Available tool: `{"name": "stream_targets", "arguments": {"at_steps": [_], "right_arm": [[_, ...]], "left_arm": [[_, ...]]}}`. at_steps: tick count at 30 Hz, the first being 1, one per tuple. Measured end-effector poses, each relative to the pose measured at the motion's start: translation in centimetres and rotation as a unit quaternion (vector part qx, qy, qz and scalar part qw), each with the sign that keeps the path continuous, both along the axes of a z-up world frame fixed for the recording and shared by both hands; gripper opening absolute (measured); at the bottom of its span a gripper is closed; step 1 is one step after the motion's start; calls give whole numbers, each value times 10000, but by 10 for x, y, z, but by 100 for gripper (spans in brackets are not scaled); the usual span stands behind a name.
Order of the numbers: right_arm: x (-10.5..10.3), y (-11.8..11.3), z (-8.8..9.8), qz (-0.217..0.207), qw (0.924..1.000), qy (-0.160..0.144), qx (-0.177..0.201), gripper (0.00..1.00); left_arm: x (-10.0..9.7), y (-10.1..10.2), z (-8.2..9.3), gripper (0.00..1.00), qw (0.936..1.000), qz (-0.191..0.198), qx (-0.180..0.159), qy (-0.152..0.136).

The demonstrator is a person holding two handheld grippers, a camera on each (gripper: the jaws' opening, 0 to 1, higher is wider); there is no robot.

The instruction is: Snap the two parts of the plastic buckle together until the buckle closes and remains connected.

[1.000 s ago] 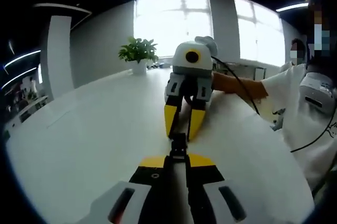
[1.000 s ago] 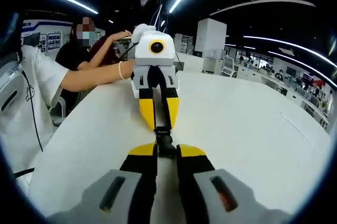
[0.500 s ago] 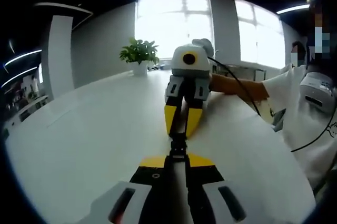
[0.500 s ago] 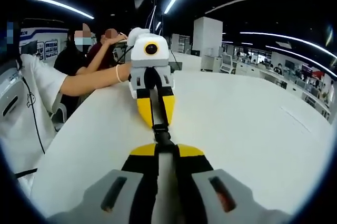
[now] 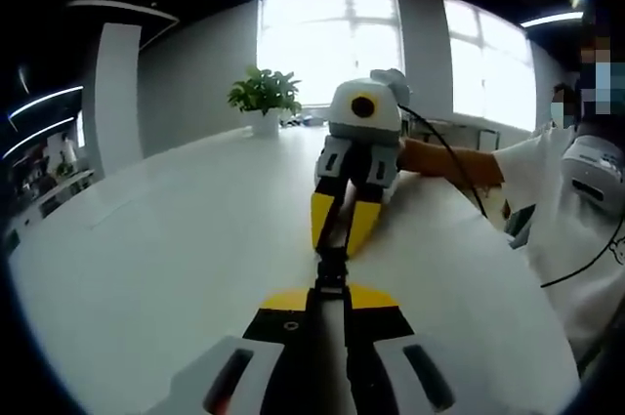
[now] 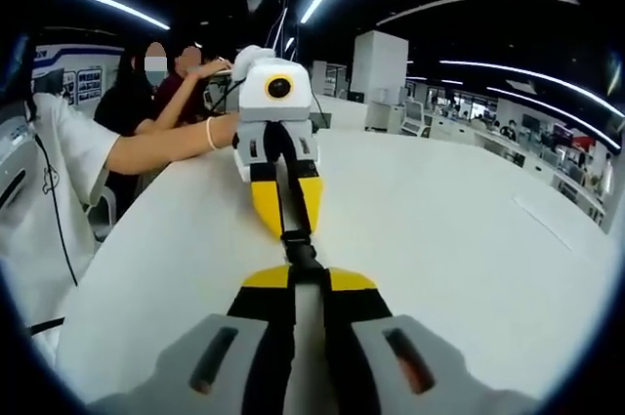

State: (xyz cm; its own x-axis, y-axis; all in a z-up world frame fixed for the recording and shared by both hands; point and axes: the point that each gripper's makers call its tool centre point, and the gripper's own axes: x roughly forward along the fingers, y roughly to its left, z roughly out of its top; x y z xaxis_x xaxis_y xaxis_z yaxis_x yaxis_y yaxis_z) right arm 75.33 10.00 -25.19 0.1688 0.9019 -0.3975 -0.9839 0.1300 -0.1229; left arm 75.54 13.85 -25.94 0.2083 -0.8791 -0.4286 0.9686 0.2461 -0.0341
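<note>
White tabletop (image 5: pixel 146 269) runs under both of my tongs, with a potted plant (image 5: pixel 262 98) by the bright window beyond. My left gripper (image 5: pixel 328 296) is clamped on its end of the black buckle (image 5: pixel 331 267), and my right gripper (image 6: pixel 295 276) is clamped on the opposite end, the two facing nose to nose. I hold them in one straight line so the halves meet squarely; whether they have latched I cannot tell.
</note>
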Motion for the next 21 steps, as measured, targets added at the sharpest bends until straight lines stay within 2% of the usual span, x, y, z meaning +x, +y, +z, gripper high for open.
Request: {"name": "stream_targets", "arguments": {"at_steps": [4, 6, 8, 10, 13, 16, 21], "right_arm": [[-2, 4, -1, -106, 9999, 24, -11, 8], [2, 4, -2, -225, 9996, 140, -25, 8], [-1, 4, -1, -292, 9995, 21, -81, 8], [-5, 4, -1, -352, 9992, -47, -163, 8], [0, 3, -2, -491, 9985, -79, -211, 8], [3, 2, -2, -589, 9979, -101, -256, 8], [4, 3, -3, -684, 9974, -28, -246, 8]], "left_arm": [[-2, -1, 0, 8, 10000, 18, -17, -20], [-1, -1, 0, 8, 10000, 60, -13, 33], [-2, -1, 0, 8, 9999, 157, -30, 55], [-6, -2, 0, 8, 9996, 264, -54, -7], [-3, 0, 1, 8, 9985, 416, 75, -351], [-2, 1, 1, 8, 9983, 504, 83, -282], [-2, 1, 1, 8, 9971, 646, 104, -384]]}}
